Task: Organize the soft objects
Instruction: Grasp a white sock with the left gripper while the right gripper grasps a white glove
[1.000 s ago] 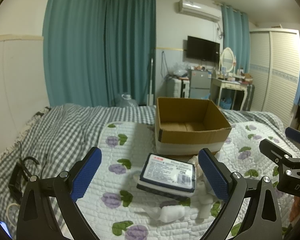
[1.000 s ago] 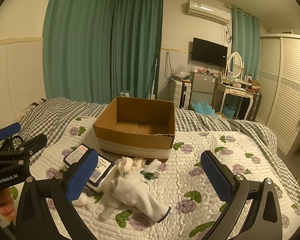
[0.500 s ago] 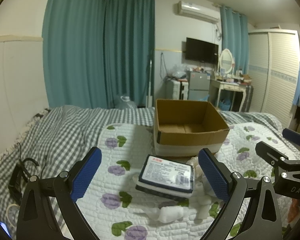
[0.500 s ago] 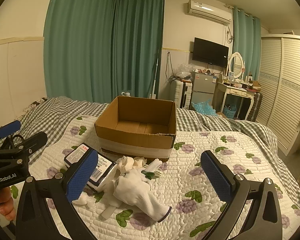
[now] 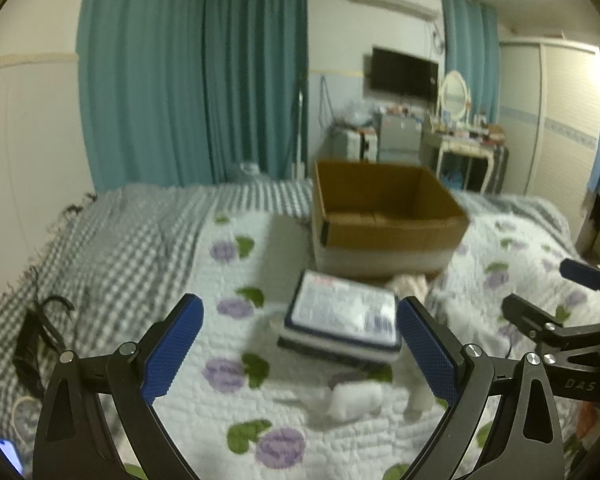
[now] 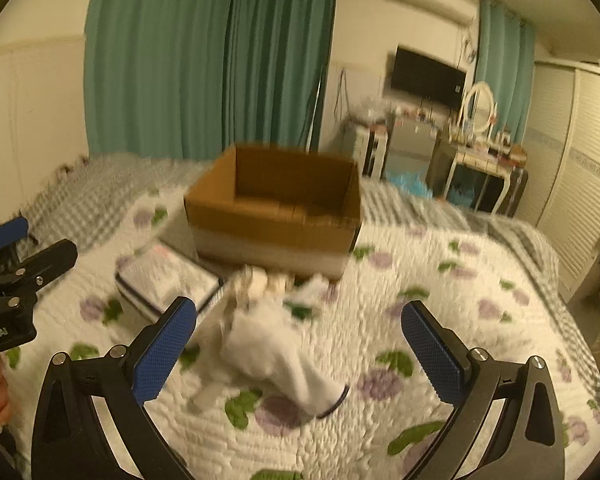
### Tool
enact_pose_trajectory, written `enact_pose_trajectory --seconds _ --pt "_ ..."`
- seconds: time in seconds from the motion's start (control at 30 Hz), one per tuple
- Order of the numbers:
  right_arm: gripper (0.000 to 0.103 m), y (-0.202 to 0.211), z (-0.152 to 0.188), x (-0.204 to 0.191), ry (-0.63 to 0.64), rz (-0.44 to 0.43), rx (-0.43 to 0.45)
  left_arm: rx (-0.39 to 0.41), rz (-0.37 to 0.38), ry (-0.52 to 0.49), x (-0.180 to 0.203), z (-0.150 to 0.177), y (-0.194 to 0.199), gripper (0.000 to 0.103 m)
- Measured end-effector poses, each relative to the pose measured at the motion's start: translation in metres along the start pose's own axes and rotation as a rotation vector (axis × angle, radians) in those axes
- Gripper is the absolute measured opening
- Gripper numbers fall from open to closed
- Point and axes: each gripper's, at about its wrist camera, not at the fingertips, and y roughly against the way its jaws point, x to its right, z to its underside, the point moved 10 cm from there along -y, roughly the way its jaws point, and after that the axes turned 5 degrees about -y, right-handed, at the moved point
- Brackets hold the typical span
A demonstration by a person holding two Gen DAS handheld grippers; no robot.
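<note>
An open brown cardboard box (image 5: pixel 384 216) (image 6: pixel 276 208) stands on the flowered quilt. In front of it lies a flat labelled pack (image 5: pixel 342 318) (image 6: pixel 166 280) and a heap of white gloves and cloths (image 6: pixel 276 344) (image 5: pixel 354 396). My left gripper (image 5: pixel 300 344) is open and empty above the quilt, just short of the pack. My right gripper (image 6: pixel 300 344) is open and empty, with the white glove between its fingers' lines. Each gripper shows at the edge of the other's view.
A grey checked blanket (image 5: pixel 100 248) covers the bed's left side, with a black cable (image 5: pixel 36 332) on it. Teal curtains (image 5: pixel 192 72), a TV, a dressing table (image 6: pixel 484 160) and a wardrobe (image 6: pixel 580 152) stand beyond the bed.
Both views have blurred and shifted forward and down: the box, pack and gloves stand larger and nearer. Both grippers stay open.
</note>
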Motion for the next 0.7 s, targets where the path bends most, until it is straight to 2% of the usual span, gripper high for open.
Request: enact_pose_trajectory --seconds 0.1,0.23,0.33,0.43,0.5,0.63,0.67,0.7 --pt "0.103 -0.020 0.017 -0.002 0.031 0.008 -0.056 -0.081 0.026 0.003 0.009 0.023 -0.023 0.099" --pt "0.103 -0.058 0.042 0.002 0.044 0.027 -0.148 -0.228 0.051 0.020 0.019 0.059 -0.058 0.098" --pt "0.103 -0.081 0.061 0.010 0.000 0.015 -0.222 -0.299 0.093 0.051 0.026 0.077 -0.068 0.097" --pt "0.103 -0.098 0.074 0.010 -0.040 -0.023 -0.274 -0.324 0.126 0.063 0.034 0.083 -0.072 0.097" --pt "0.099 -0.105 0.078 0.008 -0.054 -0.037 -0.299 -0.339 0.141 0.053 0.039 0.087 -0.074 0.097" --pt "0.082 -0.110 0.082 -0.003 -0.040 -0.079 -0.317 -0.385 0.167 0.030 0.047 0.098 -0.084 0.097" --pt "0.071 -0.110 0.082 -0.005 -0.039 -0.089 -0.318 -0.402 0.166 0.019 0.049 0.101 -0.086 0.094" --pt "0.065 -0.109 0.082 -0.007 -0.044 -0.106 -0.320 -0.413 0.166 0.014 0.048 0.101 -0.089 0.083"
